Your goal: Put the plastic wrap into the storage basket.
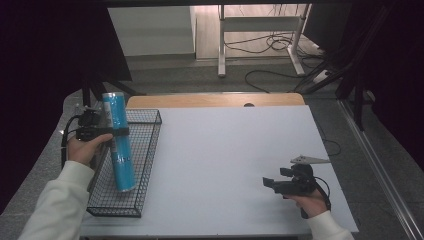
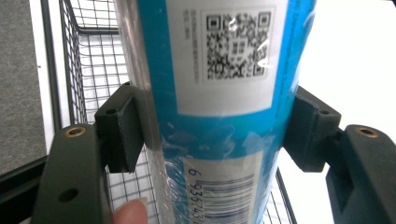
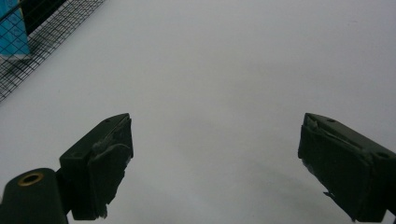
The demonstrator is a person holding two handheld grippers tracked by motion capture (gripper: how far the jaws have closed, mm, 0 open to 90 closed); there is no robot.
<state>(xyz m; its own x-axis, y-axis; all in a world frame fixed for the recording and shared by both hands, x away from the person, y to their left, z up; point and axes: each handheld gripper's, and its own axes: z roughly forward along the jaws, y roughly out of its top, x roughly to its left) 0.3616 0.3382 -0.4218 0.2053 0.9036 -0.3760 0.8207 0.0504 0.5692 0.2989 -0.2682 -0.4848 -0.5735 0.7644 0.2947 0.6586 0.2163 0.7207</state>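
A long blue tube (image 1: 119,142) in clear wrap, with a white label, QR code and barcode, leans lengthwise in the black wire basket (image 1: 147,150) at the table's left; its near end is down inside and its far end sticks up. My left gripper (image 1: 111,132) is shut on the tube (image 2: 219,93) about a third of the way down, and both pads (image 2: 128,128) press its sides. My right gripper (image 1: 270,182) rests at the front right of the white table (image 1: 225,150), jaws wide apart with nothing between them (image 3: 215,158).
The basket (image 3: 42,42) with the tube's blue end (image 3: 14,32) stands far left in the right gripper view. A wooden strip (image 1: 215,100) borders the table's far edge. Beyond stand a desk frame and floor cables (image 1: 275,45).
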